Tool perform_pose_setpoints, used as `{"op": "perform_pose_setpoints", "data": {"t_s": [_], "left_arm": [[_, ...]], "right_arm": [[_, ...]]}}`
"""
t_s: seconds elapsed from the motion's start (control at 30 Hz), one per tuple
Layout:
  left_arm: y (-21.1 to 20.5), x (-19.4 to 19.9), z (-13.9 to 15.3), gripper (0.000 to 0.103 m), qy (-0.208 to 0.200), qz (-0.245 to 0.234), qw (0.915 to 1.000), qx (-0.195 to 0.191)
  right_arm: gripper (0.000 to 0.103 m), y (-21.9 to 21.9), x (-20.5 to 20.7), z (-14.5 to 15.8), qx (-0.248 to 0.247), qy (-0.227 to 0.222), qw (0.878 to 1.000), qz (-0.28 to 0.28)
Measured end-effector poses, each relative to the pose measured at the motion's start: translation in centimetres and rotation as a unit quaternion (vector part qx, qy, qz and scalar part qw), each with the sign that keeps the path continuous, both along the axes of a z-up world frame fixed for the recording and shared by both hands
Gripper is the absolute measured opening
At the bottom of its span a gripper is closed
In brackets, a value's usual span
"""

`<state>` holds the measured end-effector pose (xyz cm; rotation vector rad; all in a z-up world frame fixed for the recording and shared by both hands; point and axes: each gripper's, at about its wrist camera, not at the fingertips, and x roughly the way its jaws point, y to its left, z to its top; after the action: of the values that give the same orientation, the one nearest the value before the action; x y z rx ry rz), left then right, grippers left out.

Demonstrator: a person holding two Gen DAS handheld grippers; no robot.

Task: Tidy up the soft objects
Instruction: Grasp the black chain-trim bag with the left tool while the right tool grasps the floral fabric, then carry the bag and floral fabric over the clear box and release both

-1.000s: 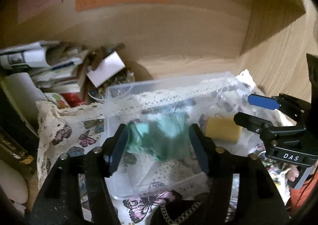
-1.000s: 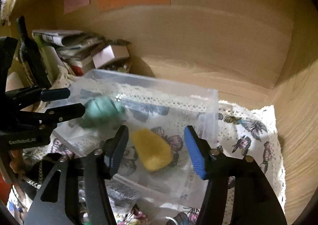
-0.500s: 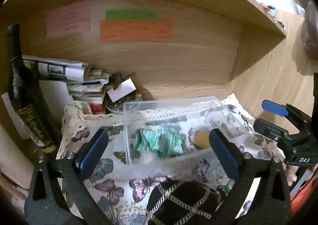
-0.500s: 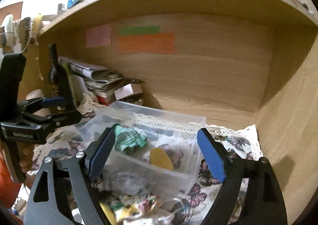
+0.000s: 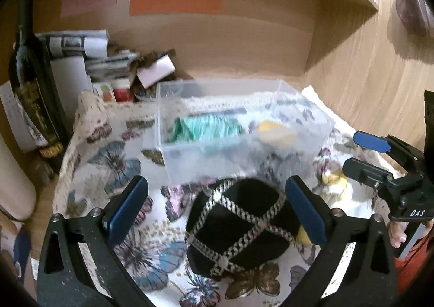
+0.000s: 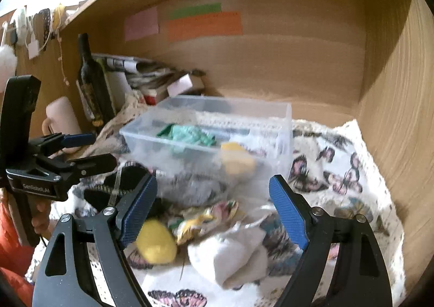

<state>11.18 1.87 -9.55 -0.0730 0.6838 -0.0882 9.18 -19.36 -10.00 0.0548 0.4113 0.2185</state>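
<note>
Both tongs are spread wide and hold nothing. The left tongs (image 5: pixel 217 209) hang over a black pouch (image 5: pixel 241 228) with silver chain trim, which lies between its fingers, probably the next pick. The right tongs (image 6: pixel 214 209) hover over a loose heap: a yellow ball (image 6: pixel 156 242) just beside its left finger, a white cloth (image 6: pixel 238 255) nearer the middle. Beyond both stands the clear box (image 6: pixel 282 128), already holding a green cloth (image 6: pixel 190 135) and a yellow sponge (image 6: pixel 237 156), so sorting looks partly done.

Both claws are black with blue pads and small silver screws. The right claw (image 5: pixel 379 158) says "DAS" in white. The left claw (image 6: pixel 78 149) says "GenRobot.AI". Orange sleeves show.
</note>
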Motion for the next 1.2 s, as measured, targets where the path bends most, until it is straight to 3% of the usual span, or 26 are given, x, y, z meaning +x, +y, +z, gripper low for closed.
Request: {"op": "perform_pose_setpoints", "data": {"t_s": [0.13,0.2,0.23,0.3,0.43,0.57,0.67,1.2], "left_arm": [[-0.4,-0.1,-1.4,0.102,0.007,0.0,1.0,0.004],[-0.5,-0.1,-1.8,0.092,0.009,-0.002,1.0,0.003],[-0.5,0.0,-2.0,0.079,0.013,-0.005,0.9999,0.003],[-0.5,0.2,-2.4,0.07,0.023,-0.016,0.9996,-0.002],[-0.5,0.4,-3.0,0.041,0.035,-0.031,0.9987,-0.017],[-0.4,0.1,-3.0,0.024,0.031,-0.032,0.9988,-0.018],[-0.2,-0.1,-2.7,0.016,0.027,-0.034,0.9988,-0.024],[1.1,-1.8,3.4,0.012,-0.072,-0.009,0.9971,-0.023]], "right_arm": [[0.065,0.9,0.4,-1.1,-0.012,0.02,1.0,0.015],[0.059,1.1,0.8,-1.6,-0.016,0.031,0.999,0.018],[0.055,1.0,0.9,-1.8,-0.017,0.035,0.999,0.018],[0.048,1.0,1.3,-2.1,-0.019,0.044,0.999,0.018],[0.029,0.8,1.5,-2.7,-0.026,0.054,0.998,0.012],[0.016,0.4,1.1,-2.6,-0.032,0.048,0.998,0.008],[0.013,0.1,0.7,-2.1,-0.029,0.036,0.999,0.001],[0.012,-1.6,-1.0,2.5,-0.012,-0.044,0.999,-0.03]]}}
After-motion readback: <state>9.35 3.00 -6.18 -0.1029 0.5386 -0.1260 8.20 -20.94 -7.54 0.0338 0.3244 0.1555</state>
